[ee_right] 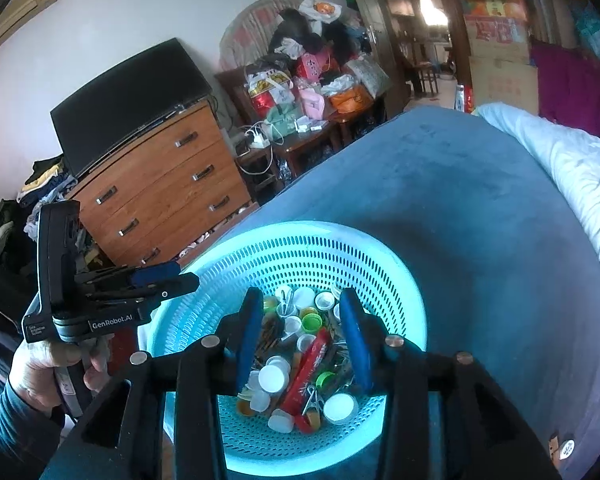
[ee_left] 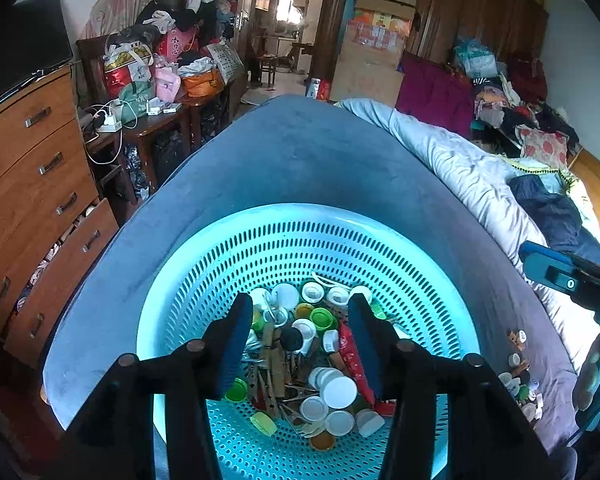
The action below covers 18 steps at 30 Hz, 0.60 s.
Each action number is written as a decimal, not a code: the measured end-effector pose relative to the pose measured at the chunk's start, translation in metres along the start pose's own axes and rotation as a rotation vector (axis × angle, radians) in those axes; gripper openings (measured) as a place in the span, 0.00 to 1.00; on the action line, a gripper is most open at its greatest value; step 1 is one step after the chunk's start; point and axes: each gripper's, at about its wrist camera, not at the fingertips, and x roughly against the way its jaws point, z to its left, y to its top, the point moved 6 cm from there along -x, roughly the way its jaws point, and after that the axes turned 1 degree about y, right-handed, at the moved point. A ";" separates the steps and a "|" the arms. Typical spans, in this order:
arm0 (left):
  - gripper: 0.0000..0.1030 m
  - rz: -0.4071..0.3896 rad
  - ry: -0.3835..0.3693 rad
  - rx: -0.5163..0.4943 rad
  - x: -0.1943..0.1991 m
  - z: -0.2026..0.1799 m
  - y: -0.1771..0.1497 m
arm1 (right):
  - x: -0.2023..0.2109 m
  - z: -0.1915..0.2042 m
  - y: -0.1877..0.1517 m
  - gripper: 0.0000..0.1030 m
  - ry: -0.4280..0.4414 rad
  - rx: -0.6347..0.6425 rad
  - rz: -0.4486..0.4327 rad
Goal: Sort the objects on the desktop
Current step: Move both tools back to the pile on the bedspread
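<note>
Both hand-held grippers parted above the cap-filled turquoise basket.

Bare blue bedcover beyond the cap-crowded basket, quilt rightward

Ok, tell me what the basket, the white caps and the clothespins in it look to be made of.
Basket: moulded plastic, glossy turquoise, slotted walls that glow with light. White caps: plastic, smooth, thin-rimmed discs. Clothespins: probably bare wood, tan and matte, though small in both views.
</note>
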 end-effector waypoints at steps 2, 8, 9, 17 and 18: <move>0.48 -0.016 -0.030 -0.015 0.007 -0.013 -0.004 | 0.022 -0.009 -0.011 0.40 -0.018 0.005 -0.041; 0.52 -0.093 -0.177 -0.151 0.032 -0.103 -0.020 | 0.112 -0.095 -0.095 0.67 -0.246 -0.042 -0.140; 0.56 -0.098 -0.225 -0.181 0.033 -0.132 -0.028 | 0.128 -0.120 -0.118 0.71 -0.317 -0.057 -0.140; 0.67 0.032 -0.345 -0.307 -0.025 -0.271 -0.099 | 0.175 -0.289 -0.244 0.56 -0.494 -0.368 0.046; 0.67 0.066 -0.348 -0.304 -0.038 -0.281 -0.108 | 0.169 -0.299 -0.248 0.50 -0.481 -0.370 0.067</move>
